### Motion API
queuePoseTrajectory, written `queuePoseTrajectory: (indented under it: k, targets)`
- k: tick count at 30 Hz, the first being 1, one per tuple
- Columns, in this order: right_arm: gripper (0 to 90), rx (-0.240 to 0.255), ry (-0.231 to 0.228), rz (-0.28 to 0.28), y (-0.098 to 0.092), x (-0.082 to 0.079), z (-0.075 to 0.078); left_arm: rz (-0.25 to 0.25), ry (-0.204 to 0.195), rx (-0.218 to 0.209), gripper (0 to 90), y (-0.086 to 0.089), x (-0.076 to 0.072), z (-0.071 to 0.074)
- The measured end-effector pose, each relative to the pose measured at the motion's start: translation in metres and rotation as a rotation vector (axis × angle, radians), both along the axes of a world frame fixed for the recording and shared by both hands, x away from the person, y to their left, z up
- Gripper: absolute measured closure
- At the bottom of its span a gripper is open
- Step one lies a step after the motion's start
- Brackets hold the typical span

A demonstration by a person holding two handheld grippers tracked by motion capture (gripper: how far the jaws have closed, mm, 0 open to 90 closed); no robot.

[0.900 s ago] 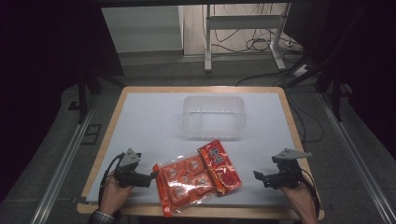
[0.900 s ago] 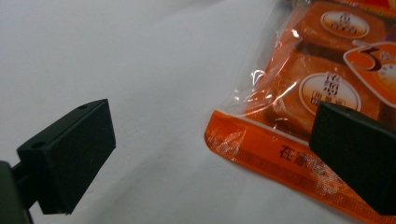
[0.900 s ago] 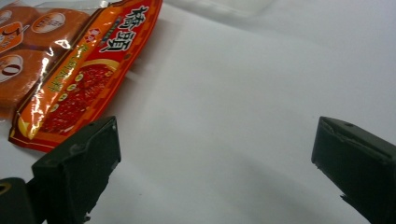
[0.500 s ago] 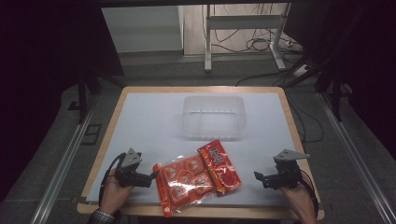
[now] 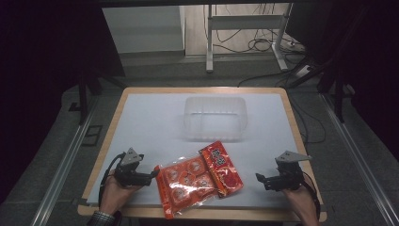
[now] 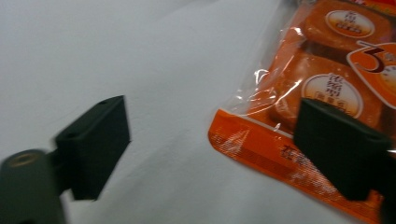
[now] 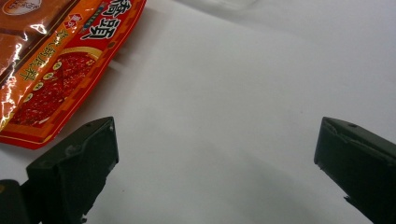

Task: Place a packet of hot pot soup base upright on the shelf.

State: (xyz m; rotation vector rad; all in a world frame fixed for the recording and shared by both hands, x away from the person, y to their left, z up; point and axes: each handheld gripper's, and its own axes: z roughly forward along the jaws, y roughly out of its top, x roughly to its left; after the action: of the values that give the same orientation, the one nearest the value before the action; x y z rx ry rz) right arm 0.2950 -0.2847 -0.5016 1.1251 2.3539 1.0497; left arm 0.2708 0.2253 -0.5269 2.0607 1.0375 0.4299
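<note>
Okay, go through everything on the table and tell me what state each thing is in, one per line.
Orange snack bag: sealed, lying flat near the table's front edge.
Clear plastic container: upright, lidless, looks empty.
Left claw: open, one jaw over the bag's edge, not gripping.
Right claw: wide open, nothing between the jaws, apart from the bag.

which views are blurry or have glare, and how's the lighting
High view: dim, dark surroundings, the table lit evenly, the clear tub hazy. Left gripper view: soft focus, motion smear along the bag's edge, glare streaks on its plastic. Right gripper view: sharper, glare on the bag's film at the left edge.
</note>
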Motion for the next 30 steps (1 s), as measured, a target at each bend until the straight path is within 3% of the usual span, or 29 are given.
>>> queuePoseTrajectory:
  k: [4,8,11,19,30]
  targets:
    - [0.0,0.000,0.001,0.005,0.001,0.000,0.000,-0.036,0.006,-0.022,32.6,0.000,-0.002,0.001]
    - [0.0,0.009,0.002,0.008,0.002,0.000,0.000,-0.047,0.007,-0.026,37.3,-0.001,-0.002,0.001]
    - [0.0,0.015,0.005,0.010,0.003,-0.001,0.000,-0.039,0.005,-0.025,33.2,-0.001,-0.002,-0.001]
    - [0.0,0.045,0.007,0.041,0.013,-0.002,0.001,0.000,-0.016,-0.011,12.0,0.001,0.000,-0.003]
    - [1.4,0.092,0.036,0.090,0.029,-0.005,0.003,0.005,-0.050,0.014,4.9,0.000,-0.001,-0.003]
